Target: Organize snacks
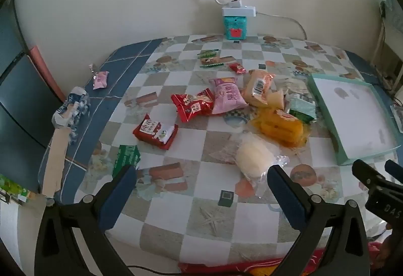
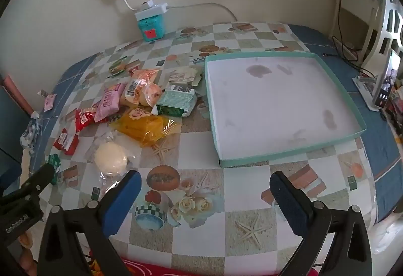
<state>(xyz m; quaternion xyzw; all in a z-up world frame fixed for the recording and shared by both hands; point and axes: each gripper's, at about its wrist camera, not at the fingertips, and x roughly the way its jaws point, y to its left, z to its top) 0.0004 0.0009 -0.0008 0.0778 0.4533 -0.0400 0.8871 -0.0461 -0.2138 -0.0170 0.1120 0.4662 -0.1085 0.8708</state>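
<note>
Both tools are just hanging over the near edge of the desk [image 2: 201, 238], holding nothing. The left tool [image 1: 201, 190] is spread wide, and so is the right tool [image 2: 205, 196]. Closest to the left one is a pale round bun in clear wrap [image 1: 254, 158], with a green carton [image 1: 127, 158] off to its left. Past that sits the main snack pile: a yellow cake pack [image 1: 282, 128], red packets [image 1: 192, 104] and a pink bag [image 1: 228, 95]. The shallow teal box [image 2: 277, 102] sits right of the pile with nothing in it. A teal tin [image 1: 235, 27] is way back by the wall.
</note>
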